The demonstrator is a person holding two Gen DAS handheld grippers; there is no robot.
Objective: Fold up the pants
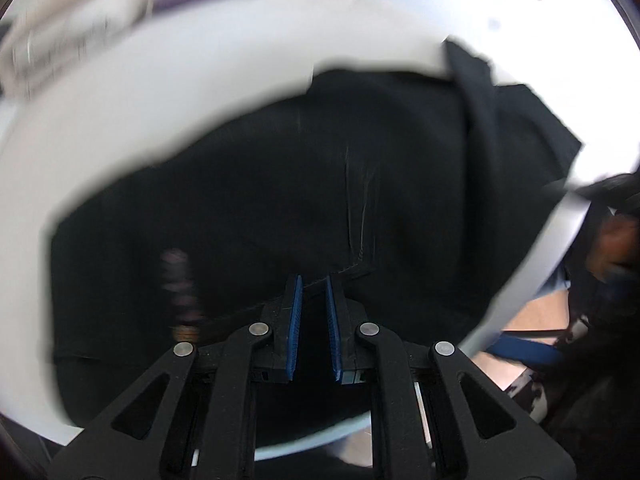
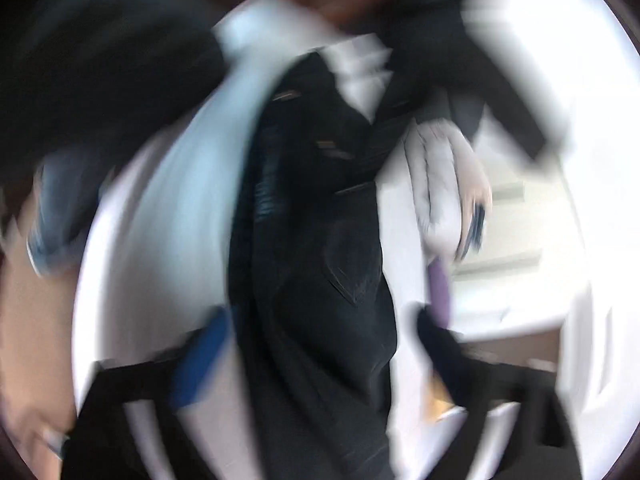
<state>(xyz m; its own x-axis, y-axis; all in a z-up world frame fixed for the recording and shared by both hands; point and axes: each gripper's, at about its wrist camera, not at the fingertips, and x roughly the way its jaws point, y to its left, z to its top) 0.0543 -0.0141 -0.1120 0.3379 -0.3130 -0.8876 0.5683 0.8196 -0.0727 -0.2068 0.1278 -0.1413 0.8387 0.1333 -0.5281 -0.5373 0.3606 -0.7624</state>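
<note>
Left jaws: left gripper (image 1: pixel 312 280) nearly pressed together, no cloth seen pinched.
Right jaws: right gripper (image 2: pixel 320 320) spread wide, pants (image 2: pixel 316 248) lying between, unpinched.
Handling: judged soft, limp; hold advised at a seamed edge.

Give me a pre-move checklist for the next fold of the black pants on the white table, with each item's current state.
1. Left gripper shut on the black fabric pants: ok, the blue pads pinch an edge.
2. Right gripper free of cloth: ok, jaws wide apart, pants between them unpinched.
3. Pants fully on the white round table: ok in the left view.
4. Fabric flat: not ok, a flap is turned over at far right.
5. Right view sharp enough to aim: not ok, heavily blurred.
</note>
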